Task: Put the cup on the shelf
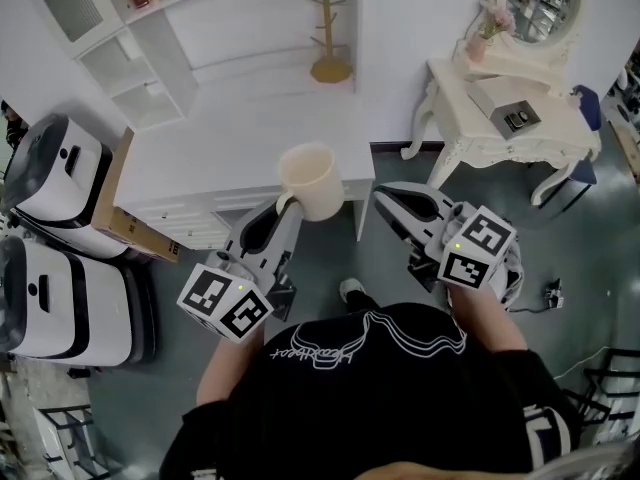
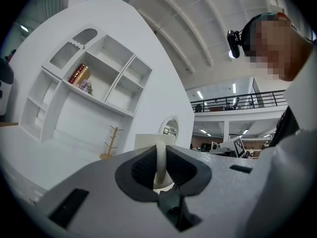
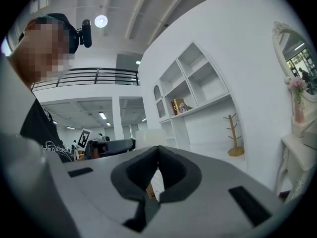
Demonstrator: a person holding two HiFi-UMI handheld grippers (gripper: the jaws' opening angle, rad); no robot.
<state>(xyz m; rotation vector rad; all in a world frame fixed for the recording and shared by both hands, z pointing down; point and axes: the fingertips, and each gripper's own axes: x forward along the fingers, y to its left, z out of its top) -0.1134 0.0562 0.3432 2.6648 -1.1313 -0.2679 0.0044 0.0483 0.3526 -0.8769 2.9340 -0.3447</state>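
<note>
A cream cup (image 1: 312,180) hangs in the air over the front edge of the white desk (image 1: 220,143). My left gripper (image 1: 285,204) is shut on its handle (image 2: 161,161), with the cup body (image 2: 148,140) just beyond the fingertips. The white shelf unit (image 1: 135,63) stands at the back left of the desk, well beyond the cup; it shows in the left gripper view as open compartments (image 2: 96,86). My right gripper (image 1: 386,197) is level with the left one, to the right of the cup. Its jaws are shut (image 3: 158,150) with nothing between them.
A wooden mug tree (image 1: 330,40) stands at the back of the desk. A white vanity table (image 1: 505,118) with a mirror is at the right. Two white appliances (image 1: 60,173) and a cardboard box (image 1: 128,223) sit on the floor at the left.
</note>
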